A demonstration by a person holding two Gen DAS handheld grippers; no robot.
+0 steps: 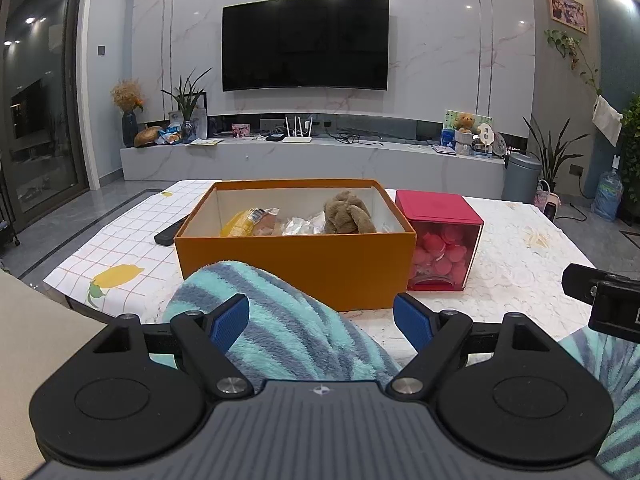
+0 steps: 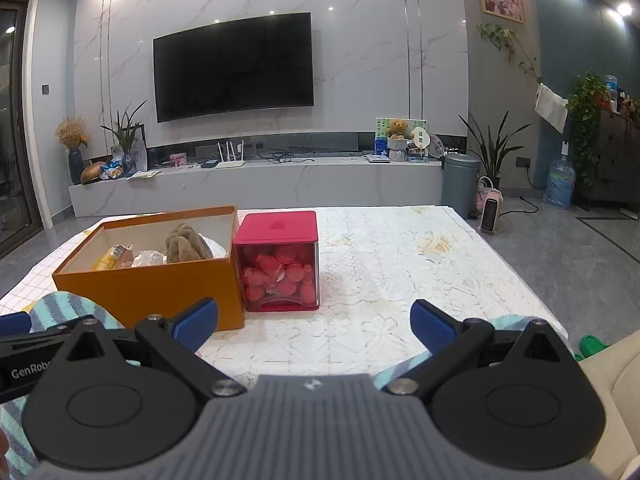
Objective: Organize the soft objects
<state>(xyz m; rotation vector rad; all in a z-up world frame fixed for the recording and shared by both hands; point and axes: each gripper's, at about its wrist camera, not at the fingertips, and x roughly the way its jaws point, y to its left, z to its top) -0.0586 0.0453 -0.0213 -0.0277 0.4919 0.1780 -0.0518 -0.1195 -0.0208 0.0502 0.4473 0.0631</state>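
Observation:
An orange box [image 1: 296, 256] stands on the table with a brown plush toy [image 1: 348, 214], a yellow packet [image 1: 240, 224] and clear wrappers inside. It also shows in the right wrist view [image 2: 160, 284], with the plush [image 2: 184, 244] inside. A fluffy teal and grey striped fabric [image 1: 280, 328] lies in front of the box, under and between the fingers of my open left gripper [image 1: 322, 322]. My right gripper [image 2: 314, 322] is open and empty over the table, right of the box.
A red-lidded clear cube [image 1: 440, 240] full of red pieces stands against the box's right side. A dark remote [image 1: 170, 234] lies left of the box. The table has a white lace cloth [image 2: 400, 264]. A beige sofa edge [image 2: 616, 376] is at right.

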